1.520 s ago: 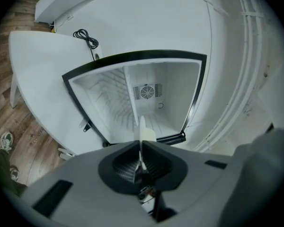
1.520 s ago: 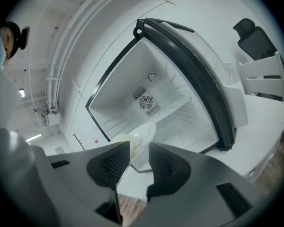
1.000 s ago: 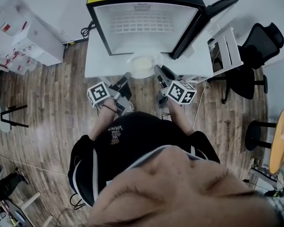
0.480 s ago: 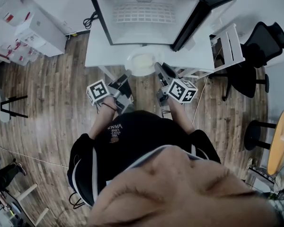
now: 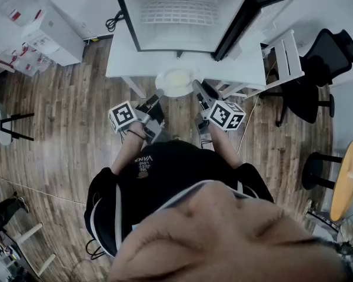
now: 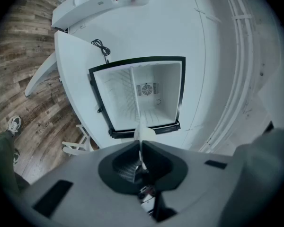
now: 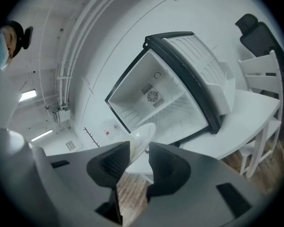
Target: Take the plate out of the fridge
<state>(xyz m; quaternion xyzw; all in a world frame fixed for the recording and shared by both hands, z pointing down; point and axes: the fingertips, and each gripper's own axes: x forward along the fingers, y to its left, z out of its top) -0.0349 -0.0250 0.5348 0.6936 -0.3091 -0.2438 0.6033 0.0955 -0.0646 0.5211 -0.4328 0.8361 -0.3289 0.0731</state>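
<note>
Nearest the person, the left tool (image 5: pixel 159 94) is clamped tight on the thin rim of the round white plate (image 5: pixel 175 81) at its 8 o'clock edge. In the left gripper view the rim runs as a thin line through the closed jaws (image 6: pixel 139 144). The right tool (image 5: pixel 195 87) takes the opposite rim at about 4 o'clock. Its jaws stand wider (image 7: pixel 139 148), and the curved lip (image 7: pixel 143 135) appears to fill the gap between them, so I read it as gripping too.

The plate is already clear of the fridge. It hangs level over the near edge of the white counter (image 5: pixel 125 59), dead ahead at 12 o'clock.

It looks like glazed ceramic: stiff, moderately heavy for its size, smooth enough to slide in the pads, and likely to chip or shatter if dropped. Opposed grips on the rim suit it, provided both hands move together and keep it flat.

Further out at 12 o'clock stands the black-framed white fridge (image 5: pixel 182 13), open and showing nothing inside. Its door (image 5: pixel 247 25) is swung out towards 1 o'clock, with a white slatted chair (image 5: pixel 285 54) just beyond at 2 o'clock, so the right side is crowded. The counter top at 10 to 11 o'clock offers bare room for setting down, and brown wooden floor (image 5: pixel 65 128) lies open at 9 o'clock.
</note>
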